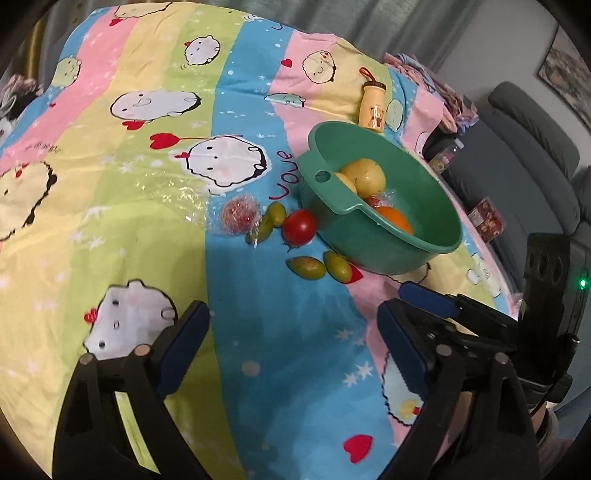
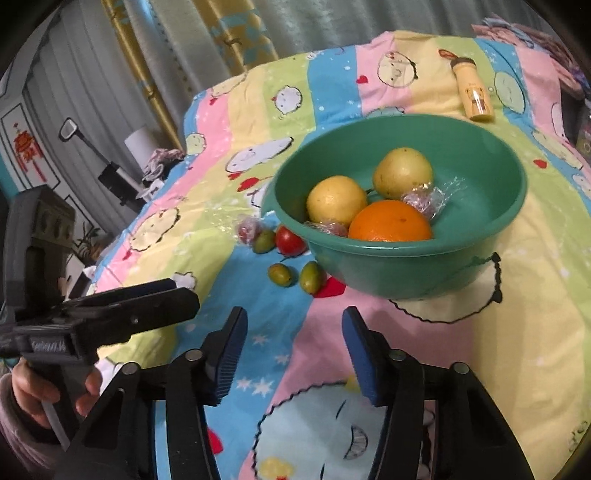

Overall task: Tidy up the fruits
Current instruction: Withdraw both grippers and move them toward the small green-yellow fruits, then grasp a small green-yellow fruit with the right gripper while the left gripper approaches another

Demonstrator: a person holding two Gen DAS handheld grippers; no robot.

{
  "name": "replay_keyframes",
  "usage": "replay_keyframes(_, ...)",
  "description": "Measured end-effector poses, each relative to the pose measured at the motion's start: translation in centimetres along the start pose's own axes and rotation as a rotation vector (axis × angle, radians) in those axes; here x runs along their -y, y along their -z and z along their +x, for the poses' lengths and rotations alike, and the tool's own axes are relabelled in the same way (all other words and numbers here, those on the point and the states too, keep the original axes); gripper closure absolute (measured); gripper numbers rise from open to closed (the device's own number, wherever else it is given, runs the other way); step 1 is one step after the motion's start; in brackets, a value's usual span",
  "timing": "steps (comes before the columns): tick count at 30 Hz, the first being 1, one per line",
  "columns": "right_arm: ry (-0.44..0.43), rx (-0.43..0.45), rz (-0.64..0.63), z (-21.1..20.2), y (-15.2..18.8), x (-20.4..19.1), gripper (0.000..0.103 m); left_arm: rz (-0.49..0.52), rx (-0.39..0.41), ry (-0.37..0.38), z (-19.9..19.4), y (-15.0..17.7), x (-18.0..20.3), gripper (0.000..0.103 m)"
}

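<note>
Above cloth [image 1: 258, 332], L gripper [image 1: 291, 354] & R gripper [image 2: 293, 354] jaws apart, empty.

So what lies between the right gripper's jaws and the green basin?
Only bare cartoon bedsheet. In the right wrist view nothing lies between the right gripper and the green basin; the loose fruit sits further left.

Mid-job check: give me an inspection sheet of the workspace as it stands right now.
Surface: striped cartoon-print cloth, wrinkled.
Job's things: green basin holds two yellow fruits, an orange and wrapped pieces. Outside it, on the cloth: red tomato, three small green fruits, one wrapped fruit.
Clutter: yellow bottle lying beyond the basin.
Grippers: left gripper open, empty; right gripper open, empty.
Cables: nothing seen.
Surroundings: curtains, grey sofa.
</note>
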State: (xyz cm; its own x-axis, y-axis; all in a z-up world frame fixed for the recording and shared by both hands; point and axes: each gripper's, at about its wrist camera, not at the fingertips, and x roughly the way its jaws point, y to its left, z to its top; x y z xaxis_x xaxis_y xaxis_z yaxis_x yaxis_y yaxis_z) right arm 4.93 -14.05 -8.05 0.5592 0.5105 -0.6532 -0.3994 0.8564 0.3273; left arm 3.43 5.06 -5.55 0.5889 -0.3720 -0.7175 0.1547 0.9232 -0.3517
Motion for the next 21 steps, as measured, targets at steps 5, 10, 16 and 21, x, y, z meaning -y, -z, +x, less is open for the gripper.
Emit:
replay_keyframes(5, 0.035, -0.016, 0.03, 2.3, -0.4, 0.4, 0.063, -0.001, 0.003, 0.018, 0.3, -0.3, -0.9, 0.013)
replay_keyframes(10, 0.057, -0.013, 0.061, 3.9, -0.8, 0.5, 0.069, -0.006, 0.0, 0.03, 0.4, -0.4, -1.7, 0.013)
replay_keyframes(16, 0.096, -0.033, 0.067, 5.3, -1.4, 0.0, 0.071, -0.014, 0.004, 0.055, 0.6, -0.6, -2.2, 0.013)
replay_keyframes(21, 0.088, -0.043, 0.091, 5.7, -1.7, 0.8, 0.082, -0.02, 0.003, 0.059, 0.7, -0.7, -2.4, 0.013)
